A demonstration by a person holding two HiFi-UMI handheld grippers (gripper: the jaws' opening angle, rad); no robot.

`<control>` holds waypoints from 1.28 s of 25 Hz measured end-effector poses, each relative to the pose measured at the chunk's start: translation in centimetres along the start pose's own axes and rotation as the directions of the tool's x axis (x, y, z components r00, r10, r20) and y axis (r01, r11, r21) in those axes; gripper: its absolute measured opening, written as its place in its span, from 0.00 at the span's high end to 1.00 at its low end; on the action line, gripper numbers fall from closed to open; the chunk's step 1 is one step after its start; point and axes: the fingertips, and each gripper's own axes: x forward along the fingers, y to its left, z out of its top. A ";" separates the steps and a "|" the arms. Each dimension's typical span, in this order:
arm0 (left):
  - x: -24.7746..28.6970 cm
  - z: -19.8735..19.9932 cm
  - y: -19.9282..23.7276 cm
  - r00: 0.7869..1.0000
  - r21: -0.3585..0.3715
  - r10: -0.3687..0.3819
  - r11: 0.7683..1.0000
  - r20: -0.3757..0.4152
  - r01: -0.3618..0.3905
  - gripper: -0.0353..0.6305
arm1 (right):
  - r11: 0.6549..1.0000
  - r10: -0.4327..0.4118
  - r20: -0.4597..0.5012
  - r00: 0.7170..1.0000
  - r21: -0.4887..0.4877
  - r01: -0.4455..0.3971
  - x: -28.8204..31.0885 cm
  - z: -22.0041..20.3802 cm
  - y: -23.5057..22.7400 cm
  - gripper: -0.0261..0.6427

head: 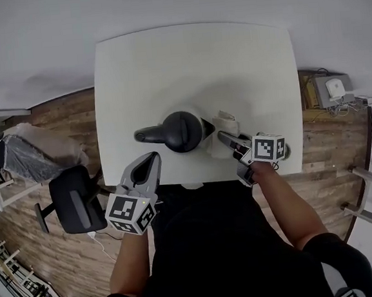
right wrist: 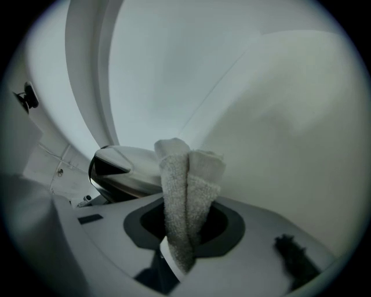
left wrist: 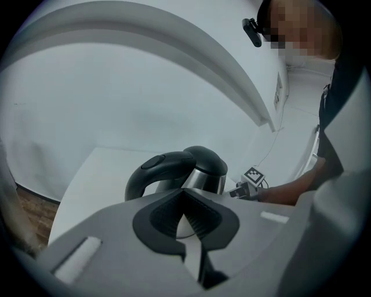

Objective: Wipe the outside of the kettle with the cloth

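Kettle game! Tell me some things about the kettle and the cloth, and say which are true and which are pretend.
1. The kettle has a black handle. True.
2. The kettle lies tipped over on the floor. False: it stands upright on the white table.
3. The right gripper is shut on the cloth. True.
4. The left gripper grips the handle. False: its jaws are together on nothing, short of the kettle.
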 end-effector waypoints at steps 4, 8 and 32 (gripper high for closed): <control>-0.2 -0.3 -0.2 0.999 0.002 0.036 0.999 -0.005 -0.036 0.94 | 1.000 0.026 -0.043 0.999 -0.007 -0.026 0.0 0.2 -0.2 0.82; -0.1 -1.1 0.1 0.999 -0.008 0.029 1.000 -0.039 -0.029 0.94 | 0.980 0.165 -0.101 0.981 -0.099 -0.175 -3.1 3.5 4.5 0.82; -0.3 0.0 0.7 1.000 0.011 0.013 1.000 -0.008 -0.013 0.94 | 0.984 0.103 -0.276 0.956 -0.113 -0.139 2.2 3.2 -0.6 0.82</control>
